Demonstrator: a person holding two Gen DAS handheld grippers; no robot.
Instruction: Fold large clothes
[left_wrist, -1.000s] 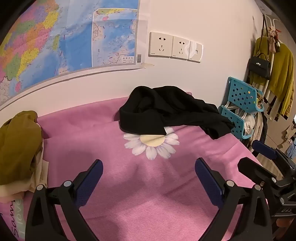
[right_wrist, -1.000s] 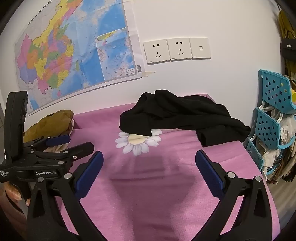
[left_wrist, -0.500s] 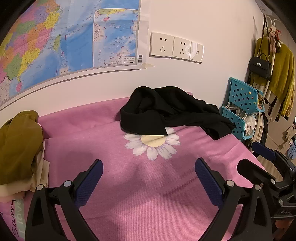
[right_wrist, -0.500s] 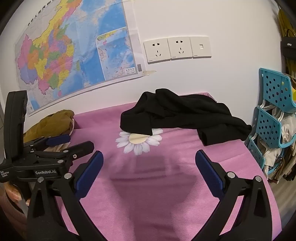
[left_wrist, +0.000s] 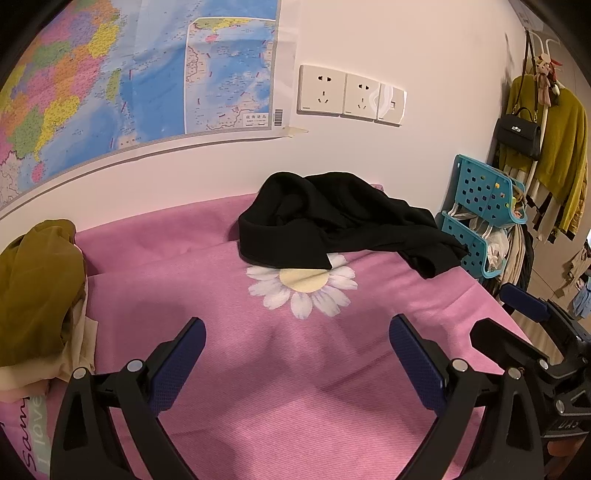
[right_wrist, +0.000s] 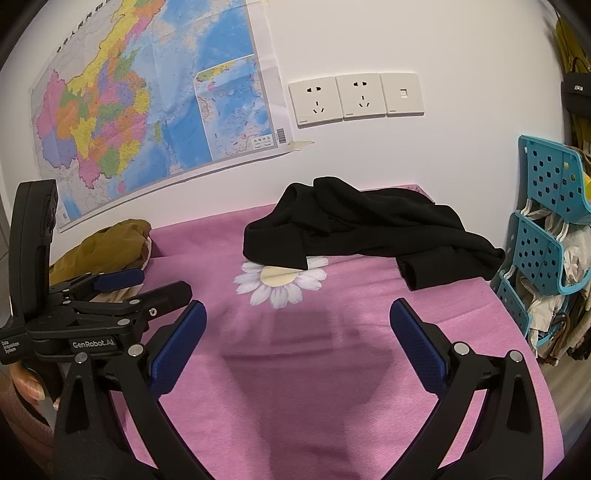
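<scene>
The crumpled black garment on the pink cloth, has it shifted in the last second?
No. The crumpled black garment still overlaps the top of the printed daisy as before.

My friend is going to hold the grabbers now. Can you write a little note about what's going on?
Left hand-held gripper: open, empty, above the pink cover.
Right hand-held gripper: open, empty, above the same cover.
Black garment: crumpled in a heap at the far edge by the wall, partly over the daisy print.
Olive clothes: piled at the left.
Done: no fold yet.
Left: spread the black garment flat, then fold it.
</scene>
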